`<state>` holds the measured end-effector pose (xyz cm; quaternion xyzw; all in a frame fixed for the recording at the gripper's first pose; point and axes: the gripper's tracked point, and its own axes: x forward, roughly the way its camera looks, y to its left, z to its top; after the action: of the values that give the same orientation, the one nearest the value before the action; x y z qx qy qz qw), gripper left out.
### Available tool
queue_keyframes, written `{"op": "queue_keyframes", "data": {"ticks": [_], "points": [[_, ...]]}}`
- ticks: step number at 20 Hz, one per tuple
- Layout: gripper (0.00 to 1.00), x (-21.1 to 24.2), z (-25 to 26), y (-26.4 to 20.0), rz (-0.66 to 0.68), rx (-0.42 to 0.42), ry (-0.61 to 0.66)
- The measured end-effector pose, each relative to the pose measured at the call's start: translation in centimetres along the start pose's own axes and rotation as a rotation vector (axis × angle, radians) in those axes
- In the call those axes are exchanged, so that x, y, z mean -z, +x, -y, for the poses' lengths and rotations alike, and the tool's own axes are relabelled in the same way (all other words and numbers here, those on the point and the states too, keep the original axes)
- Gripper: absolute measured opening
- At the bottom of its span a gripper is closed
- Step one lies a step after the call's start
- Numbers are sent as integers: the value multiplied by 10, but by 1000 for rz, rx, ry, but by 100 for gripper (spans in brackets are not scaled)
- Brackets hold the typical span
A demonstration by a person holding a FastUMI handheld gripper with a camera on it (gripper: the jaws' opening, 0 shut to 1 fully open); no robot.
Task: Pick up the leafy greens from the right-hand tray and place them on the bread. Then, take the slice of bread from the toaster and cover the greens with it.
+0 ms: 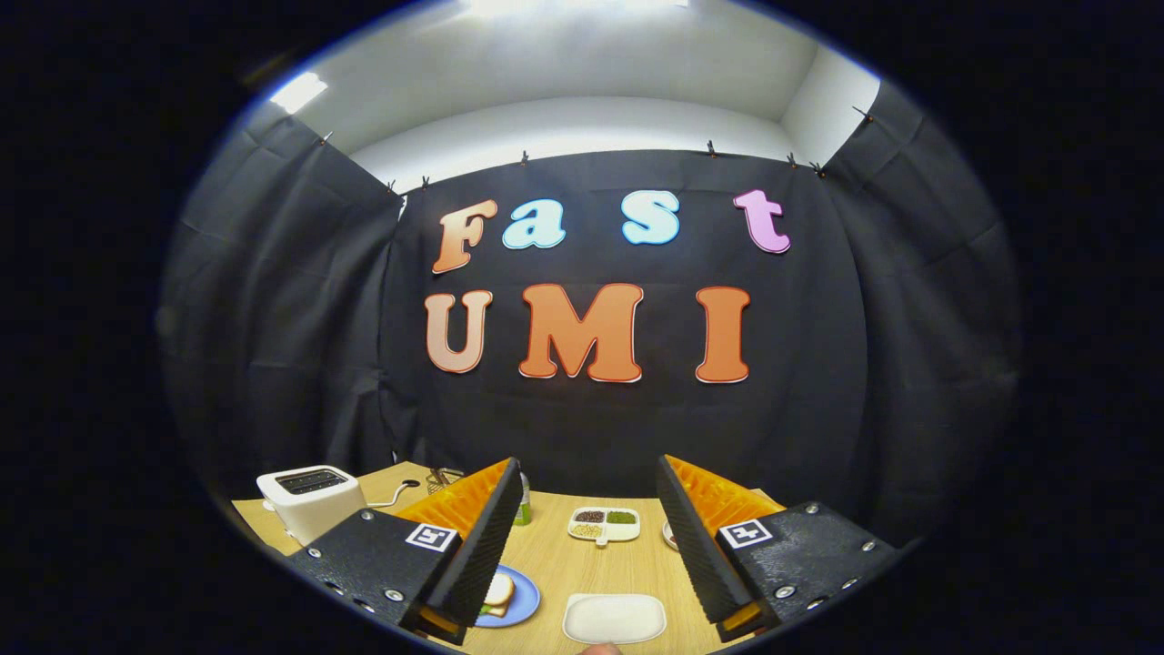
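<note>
Gripper (589,546): fingers spread wide, holding nothing, raised above the table (582,564); you look set for an approach.
Bread (498,591): on blue plate (520,602), just by the left finger.
Toaster (311,498): far left, slots up.
Greens: can't tell; the right finger hides that side.
White tray (614,619): between the fingers.

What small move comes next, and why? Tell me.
Probably carry the gripper down and to the right. Its fingers stand wide open with nothing between them, high above the wooden table. The bread waits on the blue plate by the left finger, and the greens' tray is not plainly seen yet.
</note>
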<state>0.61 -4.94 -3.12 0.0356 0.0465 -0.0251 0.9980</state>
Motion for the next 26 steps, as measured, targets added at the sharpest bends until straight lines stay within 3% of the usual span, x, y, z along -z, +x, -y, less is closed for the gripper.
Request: {"op": "queue_keyframes", "data": {"ticks": [11, 18, 22, 26], "points": [[90, -30, -7, -5, 65, -11, -45], [94, -21, -10, 0, 35, -36, 0], [95, -27, -1, 5, 50, 11, -23], [95, -23, -15, 5, 44, -28, -14]]}}
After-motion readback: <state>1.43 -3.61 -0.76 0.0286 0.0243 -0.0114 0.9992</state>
